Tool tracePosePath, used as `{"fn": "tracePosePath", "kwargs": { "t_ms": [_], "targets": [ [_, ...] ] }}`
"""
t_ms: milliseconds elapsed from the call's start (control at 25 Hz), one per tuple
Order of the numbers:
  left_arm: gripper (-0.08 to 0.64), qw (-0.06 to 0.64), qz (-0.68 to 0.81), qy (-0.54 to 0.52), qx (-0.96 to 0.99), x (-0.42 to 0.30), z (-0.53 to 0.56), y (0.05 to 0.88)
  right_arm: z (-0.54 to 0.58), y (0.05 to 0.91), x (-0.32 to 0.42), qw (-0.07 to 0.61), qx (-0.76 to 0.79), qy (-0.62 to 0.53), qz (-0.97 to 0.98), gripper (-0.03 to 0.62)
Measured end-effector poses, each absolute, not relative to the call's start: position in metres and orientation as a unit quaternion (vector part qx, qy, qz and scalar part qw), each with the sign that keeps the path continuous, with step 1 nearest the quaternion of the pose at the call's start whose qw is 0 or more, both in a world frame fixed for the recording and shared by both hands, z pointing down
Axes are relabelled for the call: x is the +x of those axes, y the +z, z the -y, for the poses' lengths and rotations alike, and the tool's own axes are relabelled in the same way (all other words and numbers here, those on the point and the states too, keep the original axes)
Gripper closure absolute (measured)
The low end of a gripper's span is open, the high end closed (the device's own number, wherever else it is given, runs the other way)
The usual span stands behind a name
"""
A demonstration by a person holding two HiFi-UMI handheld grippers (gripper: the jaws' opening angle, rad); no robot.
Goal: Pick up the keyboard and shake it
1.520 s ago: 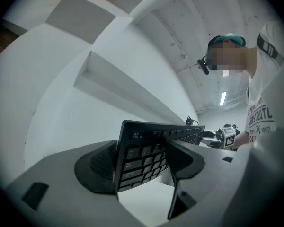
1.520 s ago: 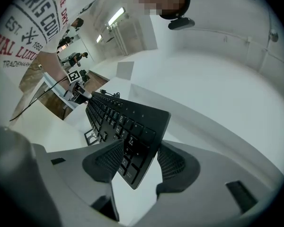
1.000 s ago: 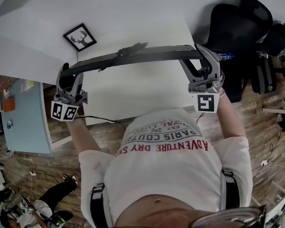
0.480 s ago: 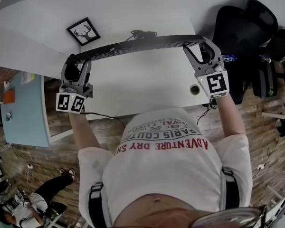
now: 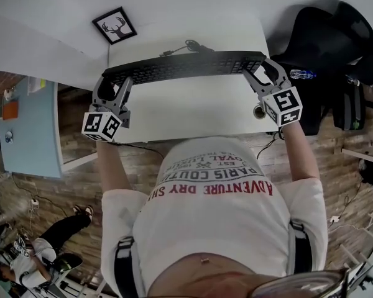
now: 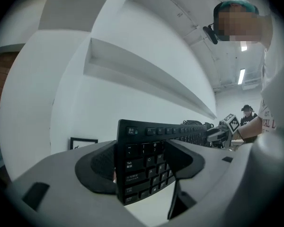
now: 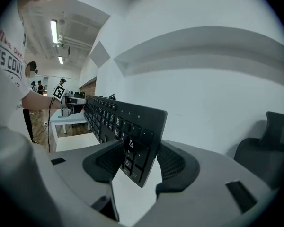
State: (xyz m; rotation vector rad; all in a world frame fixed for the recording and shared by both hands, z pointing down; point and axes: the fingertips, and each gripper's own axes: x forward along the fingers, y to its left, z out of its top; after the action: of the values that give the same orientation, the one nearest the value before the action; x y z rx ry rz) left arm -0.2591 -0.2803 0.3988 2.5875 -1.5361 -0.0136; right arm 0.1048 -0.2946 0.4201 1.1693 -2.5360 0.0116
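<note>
A long black keyboard (image 5: 183,67) hangs crosswise over the white table (image 5: 186,113), its keys turned toward me. My left gripper (image 5: 112,83) is shut on its left end. In the left gripper view the keyboard (image 6: 132,174) stands on edge between both pads, Esc key uppermost. My right gripper (image 5: 256,73) is shut on the right end. The right gripper view has the keyboard (image 7: 111,115) tilted, with its end clamped between the ribbed pads (image 7: 173,163). Its cable (image 5: 196,45) trails off behind it.
A framed deer picture (image 5: 118,25) leans at the table's back left. Right of the table stands a black office chair (image 5: 323,42), with a bottle (image 5: 301,74) beside it. A light blue table (image 5: 28,141) is on the left. A wall shelf (image 6: 146,74) runs above.
Both grippers have sunk toward the table with the keyboard. The keyboard has rolled from showing its dark underside to showing its keys. The right gripper has rolled with it.
</note>
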Motion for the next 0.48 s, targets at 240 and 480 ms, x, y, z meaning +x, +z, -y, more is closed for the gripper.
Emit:
{"fn": "tracePosePath", "kwargs": {
  "t_ms": [240, 480],
  "targets": [
    [0.249, 0.118, 0.51, 0.025, 0.852, -0.257, 0.264, 0.442, 0.28, 0.465, 0.108, 0.205, 0.405, 0.06, 0.889, 0.357],
    [0.249, 0.126, 0.509, 0.034, 0.851, -0.257, 0.256, 0.453, 0.275, 0.479, 0.108, 0.218, 0.405, 0.084, 0.884, 0.36]
  ]
}}
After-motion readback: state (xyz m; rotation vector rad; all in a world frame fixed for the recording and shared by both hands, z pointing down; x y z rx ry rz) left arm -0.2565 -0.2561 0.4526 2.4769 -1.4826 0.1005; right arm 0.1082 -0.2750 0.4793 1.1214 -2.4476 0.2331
